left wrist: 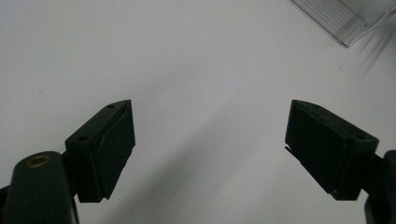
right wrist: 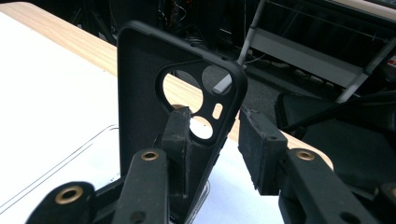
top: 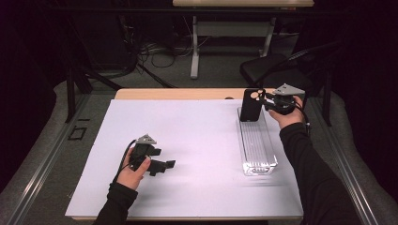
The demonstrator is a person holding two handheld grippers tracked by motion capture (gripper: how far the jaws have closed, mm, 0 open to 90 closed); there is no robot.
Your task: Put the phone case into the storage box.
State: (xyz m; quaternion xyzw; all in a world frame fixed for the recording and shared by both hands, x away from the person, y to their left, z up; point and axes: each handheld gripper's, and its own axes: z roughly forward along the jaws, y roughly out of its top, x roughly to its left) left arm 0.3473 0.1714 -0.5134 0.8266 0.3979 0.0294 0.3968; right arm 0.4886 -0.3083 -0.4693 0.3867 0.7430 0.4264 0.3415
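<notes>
A black phone case (top: 252,104) with round camera cut-outs stands upright at the far end of a clear plastic tray (top: 263,157). My right gripper (top: 267,104) is at the case's right side. In the right gripper view the case (right wrist: 140,93) rises close in front. One finger (right wrist: 177,135) lies against its inner face and the other finger (right wrist: 259,149) stands a little clear of its outer edge, so the right gripper (right wrist: 215,116) is open astride that edge. My left gripper (top: 162,165) rests low over the white sheet at the near left, open and empty (left wrist: 210,121).
A white sheet (top: 187,140) covers most of the wooden table (top: 178,93). A corner of the tray (left wrist: 345,21) shows in the left gripper view. Beyond the table are a black chair (top: 267,68), cables on the floor and another table's legs (top: 195,47).
</notes>
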